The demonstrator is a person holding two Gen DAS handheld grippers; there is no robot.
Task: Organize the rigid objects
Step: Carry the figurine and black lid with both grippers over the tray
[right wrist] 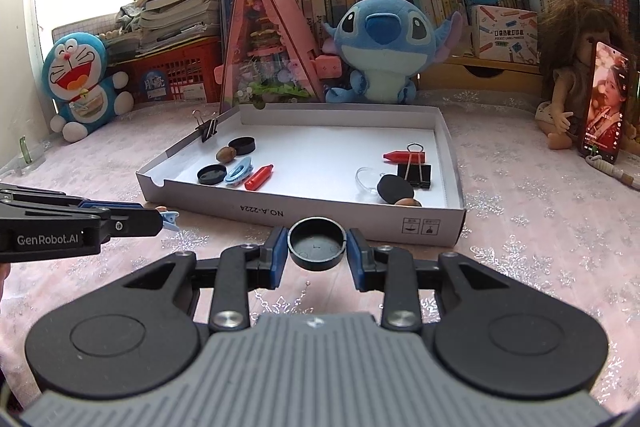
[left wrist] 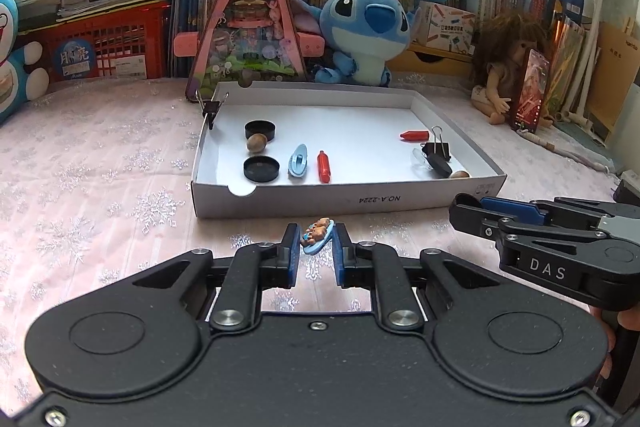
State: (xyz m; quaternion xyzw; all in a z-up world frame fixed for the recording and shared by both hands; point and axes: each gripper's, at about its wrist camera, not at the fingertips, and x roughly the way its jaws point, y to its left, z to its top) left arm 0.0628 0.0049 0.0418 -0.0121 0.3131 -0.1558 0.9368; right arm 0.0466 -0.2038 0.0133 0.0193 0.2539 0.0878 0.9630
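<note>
My left gripper [left wrist: 317, 237] is shut on a small blue hair clip with brown bear figures [left wrist: 317, 234], just in front of the white shallow box [left wrist: 344, 198]. My right gripper [right wrist: 317, 245] is shut on a round black cap [right wrist: 317, 243], held open side up near the box's front wall [right wrist: 304, 213]. In the right wrist view the left gripper [right wrist: 162, 221] comes in from the left with the blue hair clip [right wrist: 171, 219] at its tip. Inside the box lie two black caps [left wrist: 261, 167], a nut [left wrist: 256, 143], a blue clip [left wrist: 298, 160], two red crayons [left wrist: 323, 167] and a black binder clip [left wrist: 437, 149].
A binder clip [left wrist: 211, 107] is clamped on the box's left wall. Behind the box stand a pink triangular toy house [left wrist: 250, 23] and a blue plush [left wrist: 366, 31]. A doll [right wrist: 568, 83] and a phone [right wrist: 606, 103] lean at the right. A pink snowflake cloth [left wrist: 100, 187] covers the table.
</note>
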